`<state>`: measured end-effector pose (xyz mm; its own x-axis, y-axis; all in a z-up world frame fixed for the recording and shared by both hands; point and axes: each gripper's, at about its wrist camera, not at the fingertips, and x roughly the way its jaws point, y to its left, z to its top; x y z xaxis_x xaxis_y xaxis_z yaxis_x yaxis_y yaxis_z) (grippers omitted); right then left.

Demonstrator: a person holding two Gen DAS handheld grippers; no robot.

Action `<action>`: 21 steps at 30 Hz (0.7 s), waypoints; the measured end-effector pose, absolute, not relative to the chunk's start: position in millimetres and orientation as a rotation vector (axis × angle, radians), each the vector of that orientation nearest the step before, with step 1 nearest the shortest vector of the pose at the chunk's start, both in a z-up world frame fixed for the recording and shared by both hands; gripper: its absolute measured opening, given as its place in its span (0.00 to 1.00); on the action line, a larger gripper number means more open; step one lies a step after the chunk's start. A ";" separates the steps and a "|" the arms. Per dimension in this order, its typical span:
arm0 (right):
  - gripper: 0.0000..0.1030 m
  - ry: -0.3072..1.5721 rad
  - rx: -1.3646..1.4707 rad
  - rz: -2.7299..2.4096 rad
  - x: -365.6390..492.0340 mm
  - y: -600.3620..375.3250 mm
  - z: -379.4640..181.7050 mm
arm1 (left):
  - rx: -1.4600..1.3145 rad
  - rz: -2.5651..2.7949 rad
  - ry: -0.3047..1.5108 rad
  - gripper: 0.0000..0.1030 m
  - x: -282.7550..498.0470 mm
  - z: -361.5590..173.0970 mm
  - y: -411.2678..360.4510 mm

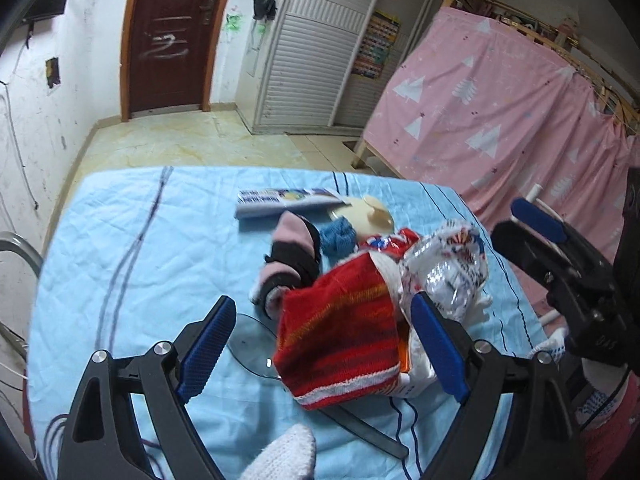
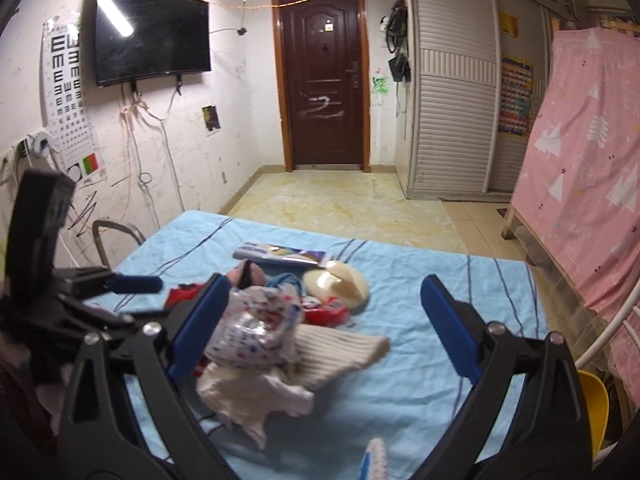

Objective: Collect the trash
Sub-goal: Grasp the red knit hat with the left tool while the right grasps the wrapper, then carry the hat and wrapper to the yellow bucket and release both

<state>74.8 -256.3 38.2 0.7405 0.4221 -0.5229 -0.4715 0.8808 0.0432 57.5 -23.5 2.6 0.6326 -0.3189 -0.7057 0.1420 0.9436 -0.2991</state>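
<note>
A heap of clutter sits on a table draped in a light-blue striped cloth [image 1: 132,240], under two hand-held grippers. The left gripper [image 1: 320,344] hovers with its blue-padded jaws spread wide on either side of a red striped knitted cloth [image 1: 340,336], gripping nothing. Beside that cloth lies a crumpled clear plastic wrapper [image 1: 448,268] printed with red and blue marks, the most evident piece of trash; the right wrist view shows the same wrapper [image 2: 256,324] resting on a cream ribbed knit [image 2: 340,352]. The right gripper [image 2: 324,328] is likewise wide open and empty, the wrapper near its left pad. Farther back lie a pink-and-black shoe [image 1: 288,260], a cream plastic lid [image 1: 368,216] and a toothpaste box [image 1: 280,204].
</note>
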 end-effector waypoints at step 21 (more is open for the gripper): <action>0.41 0.710 -0.204 0.540 82.0 -214.1 1.8 | -0.244 -0.257 0.759 0.12 29.4 14.9 -8.2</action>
<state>82.0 -214.1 1.8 0.6293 0.4000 -0.6663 -0.5351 0.8448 0.0018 29.4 -8.2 14.9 0.6970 -0.3151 -0.6442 0.1407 0.9409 -0.3080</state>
